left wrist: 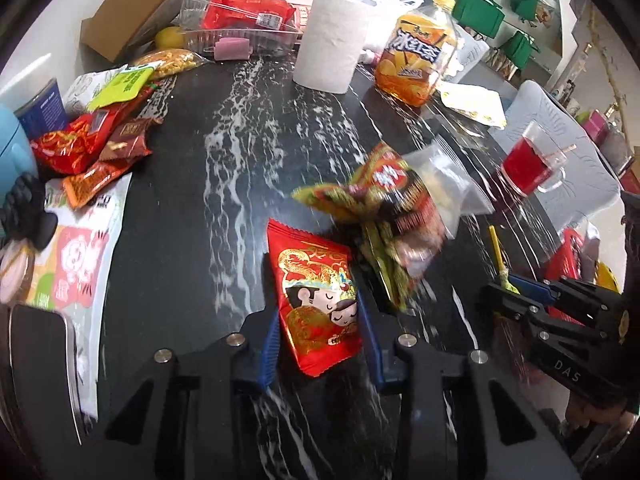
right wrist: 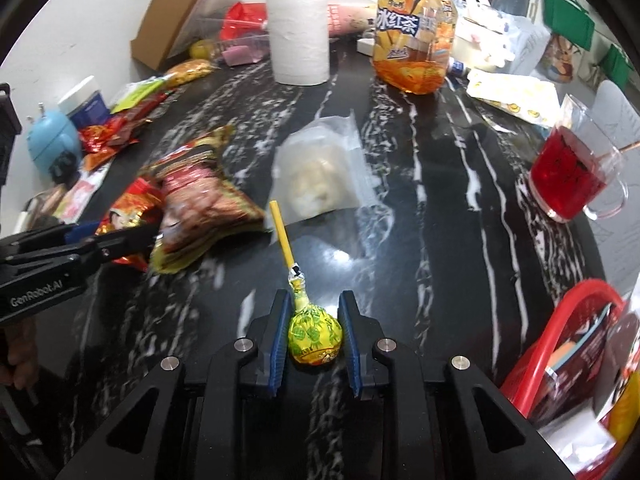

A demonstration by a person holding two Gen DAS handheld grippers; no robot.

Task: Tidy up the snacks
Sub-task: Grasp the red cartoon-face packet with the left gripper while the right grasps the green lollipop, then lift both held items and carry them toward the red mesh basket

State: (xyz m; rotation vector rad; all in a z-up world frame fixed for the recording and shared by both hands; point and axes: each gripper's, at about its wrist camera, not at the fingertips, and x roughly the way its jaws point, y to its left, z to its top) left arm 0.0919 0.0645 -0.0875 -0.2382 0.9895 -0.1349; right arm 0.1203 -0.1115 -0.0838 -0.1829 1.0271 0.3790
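**pantry_pete:** Black marbled counter [right wrist: 440, 208], stuff everywhere. Where are the snacks at?

**umi_fan:** Right gripper [right wrist: 314, 336] has its jaws pinching a lollipop [right wrist: 315, 334] by its yellow-green wrapped head, yellow stick pointing away over the counter. Left gripper [left wrist: 318, 320] has its jaws pressed on a red packet [left wrist: 316, 300] with a gold dragon and cartoon faces, low between the blue pads.

**pantry_pete:** And around those?

**umi_fan:** Just beyond the red packet there's a blurred bunch of packets [left wrist: 384, 216], red, green and yellow, touching or overlapping it, can't tell which. Beside that lies a clear bag [right wrist: 320, 168] with something pale inside. Red basket [right wrist: 560, 344] sits at the right edge near the right gripper, with some packs in it. Glass mug [right wrist: 572, 172] of red drink further back on the right.

**pantry_pete:** Back of the counter?

**umi_fan:** Paper roll [right wrist: 298, 36] standing upright, iced tea bottle [right wrist: 414, 36] next to it. Left edge has a pile of wrappers [left wrist: 96, 148], a blue gadget [right wrist: 52, 140] and a can [left wrist: 40, 108]. Cardboard box [right wrist: 180, 8] leans in the back left corner, clear tray [left wrist: 240, 28] in front of it.
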